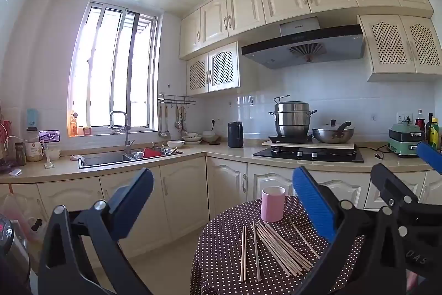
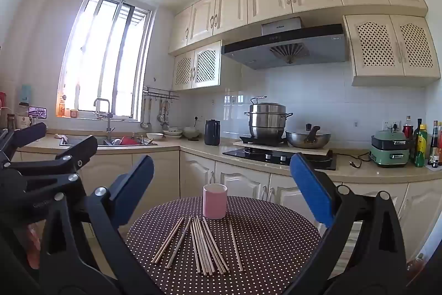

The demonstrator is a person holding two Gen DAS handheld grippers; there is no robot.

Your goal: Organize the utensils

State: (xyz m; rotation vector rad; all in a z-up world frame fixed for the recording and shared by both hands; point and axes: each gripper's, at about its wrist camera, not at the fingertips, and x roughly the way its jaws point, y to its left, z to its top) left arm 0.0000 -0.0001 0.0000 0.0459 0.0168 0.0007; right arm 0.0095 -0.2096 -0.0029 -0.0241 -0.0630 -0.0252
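Several wooden chopsticks [image 1: 279, 250] [image 2: 201, 245] lie loose on a round table with a brown polka-dot cloth [image 1: 226, 267] [image 2: 265, 239]. A pink cup [image 1: 272, 203] [image 2: 215, 201] stands upright just behind them. My left gripper [image 1: 223, 198] hangs open above the table's left side, nothing between its blue pads. My right gripper [image 2: 222, 184] is open too, held level in front of the table, with cup and chopsticks seen between its fingers but farther off. The right gripper [image 1: 400, 184] shows at the right of the left wrist view, and the left gripper [image 2: 41, 151] at the left of the right wrist view.
Behind the table runs an L-shaped kitchen counter [image 2: 199, 151] with a sink [image 1: 110, 158], a stove with a steel pot [image 2: 268, 120] and a wok [image 2: 308, 140], a dark kettle [image 2: 212, 132], a green appliance [image 2: 389, 149] and bottles [image 2: 421, 143]. Tiled floor [image 1: 165, 261] lies left of the table.
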